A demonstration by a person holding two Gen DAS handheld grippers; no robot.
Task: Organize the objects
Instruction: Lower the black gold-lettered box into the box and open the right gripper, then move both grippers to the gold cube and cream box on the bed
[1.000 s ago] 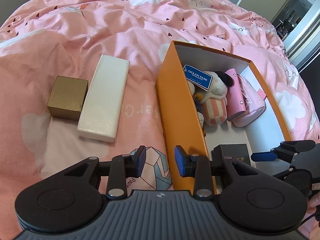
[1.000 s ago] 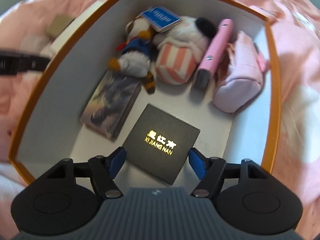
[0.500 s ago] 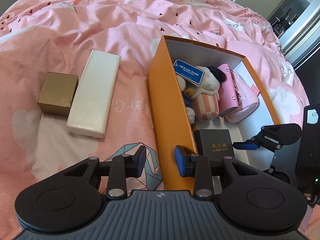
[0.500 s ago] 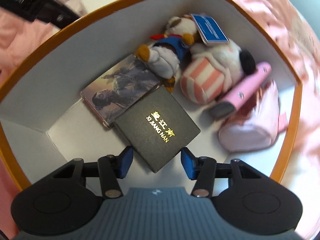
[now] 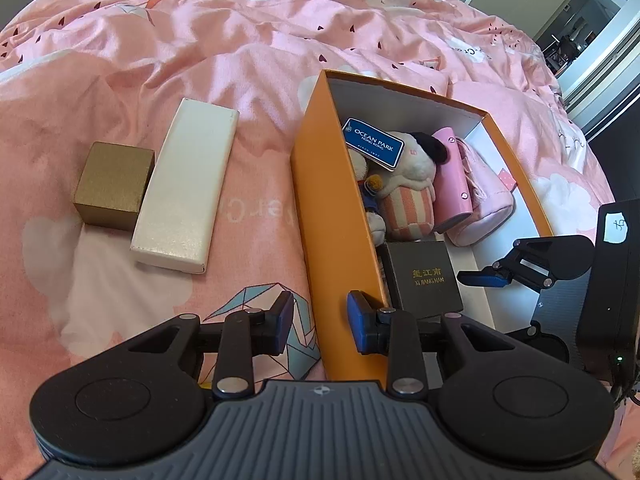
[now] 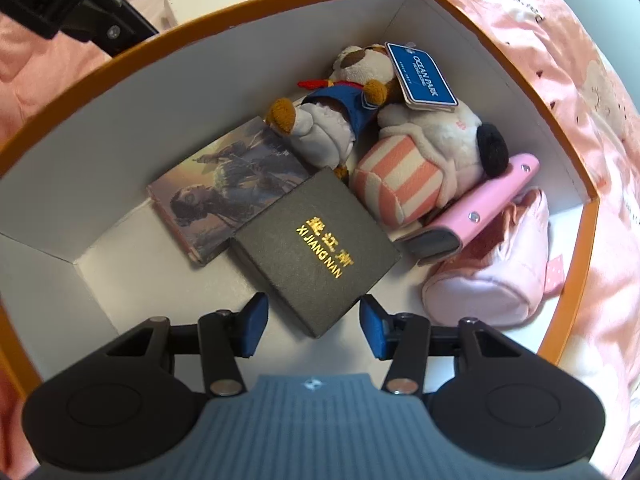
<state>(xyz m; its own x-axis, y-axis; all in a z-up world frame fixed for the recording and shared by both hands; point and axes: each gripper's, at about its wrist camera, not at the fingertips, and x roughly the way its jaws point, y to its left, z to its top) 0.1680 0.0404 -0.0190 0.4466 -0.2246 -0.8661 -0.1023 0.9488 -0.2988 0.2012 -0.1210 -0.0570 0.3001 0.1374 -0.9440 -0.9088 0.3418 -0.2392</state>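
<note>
Right wrist view: two plush toys (image 6: 328, 120), two flat boxes (image 6: 316, 248), two pink cases (image 6: 492, 280); right claw (image 6: 314, 326) apart.

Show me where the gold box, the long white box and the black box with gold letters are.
gold box (image 5: 114, 184): left wrist view, on its top face.
long white box (image 5: 186, 186): left wrist view, middle of its lid.
black box with gold letters (image 6: 316, 248): right wrist view, on its lid beside the lettering.

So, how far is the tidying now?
Done: plush toys, pink cases and the black box lie in the orange box. In hand: nothing; the right claw hangs open around the black box's corner. Left: the gold box and white box, on the bedspread.
</note>
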